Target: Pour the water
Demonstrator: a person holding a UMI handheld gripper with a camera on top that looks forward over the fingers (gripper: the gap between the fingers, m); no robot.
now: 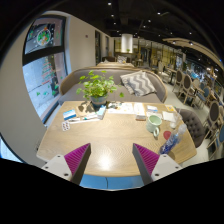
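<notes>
gripper [112, 158]: my two fingers show at the near edge of my view, magenta pads [76, 156] facing each other, jaws standing wide apart with nothing between them.
table [110, 135]: long light wooden top, stretching ahead of my fingers toward 12 o'clock.
cup [154, 123]: pale green, upright on the table at about 1 o'clock from my fingers, well beyond the right fingertip and not between the jaws.
bottle [168, 143]: a blue-tinted item lying at the table's right end, around 2 o'clock, just beyond the right finger; i take it for a bottle but cannot tell for certain.
task thing versus jaws: both the cup and the bottle sit off to the right of the gap, apart from the pads; neither is touched.
potted plant [100, 88]: leafy green, standing at the far side of the table at 12 o'clock.
papers [128, 108]: white sheets lying flat beside the plant, toward 1 o'clock.
small items [72, 118]: a cluster with blue and white pieces on the table's left part, at 11 o'clock; too small for me to name.
sofa [140, 84]: grey, with cushions, behind the table past the plant.
wall poster [43, 38]: framed panel on the left wall, at 10 o'clock.
chairs [196, 90]: several in the room beyond, toward 2 o'clock.
</notes>
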